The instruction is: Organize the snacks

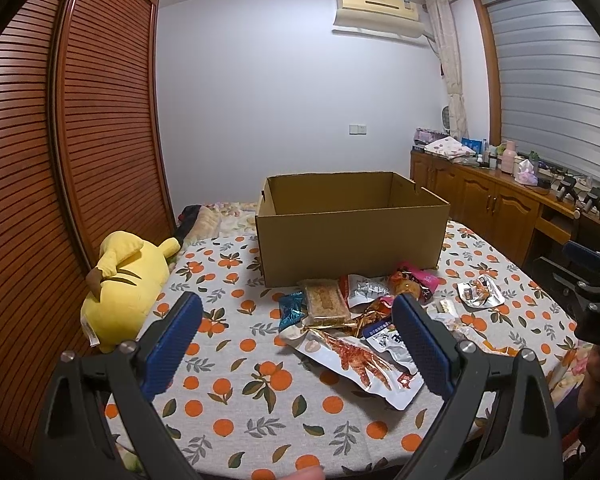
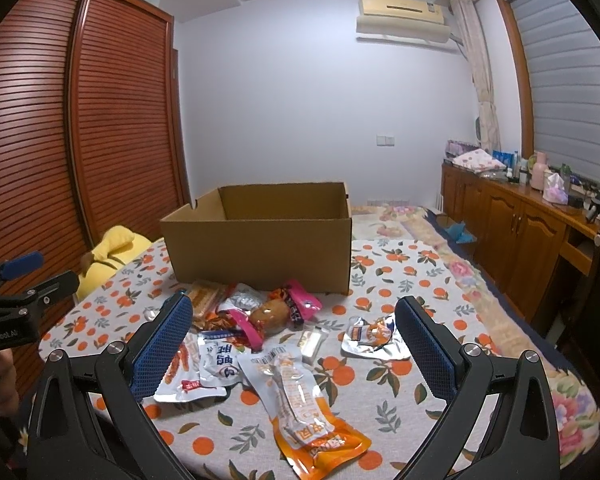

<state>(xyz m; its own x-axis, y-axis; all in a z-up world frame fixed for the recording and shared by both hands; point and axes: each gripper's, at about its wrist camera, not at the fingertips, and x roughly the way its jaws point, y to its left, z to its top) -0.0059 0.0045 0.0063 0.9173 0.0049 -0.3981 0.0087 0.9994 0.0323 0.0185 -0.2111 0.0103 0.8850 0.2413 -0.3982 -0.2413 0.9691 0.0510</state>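
An open cardboard box (image 1: 352,236) stands on the table with the orange-print cloth (image 1: 236,392); it also shows in the right wrist view (image 2: 260,252). Several snack packets lie in a pile in front of it, among them a chicken-feet packet (image 1: 356,360), a brown cracker pack (image 1: 324,302) and an orange-and-white sausage packet (image 2: 300,404). A small silver packet (image 2: 374,338) lies apart to the right. My left gripper (image 1: 298,336) is open and empty above the cloth near the pile. My right gripper (image 2: 294,340) is open and empty above the packets.
A yellow plush toy (image 1: 120,292) lies at the table's left edge next to the slatted wardrobe doors (image 1: 60,160). A wooden cabinet (image 2: 520,232) with clutter runs along the right wall. A bed with a floral cover (image 2: 400,216) is behind the table.
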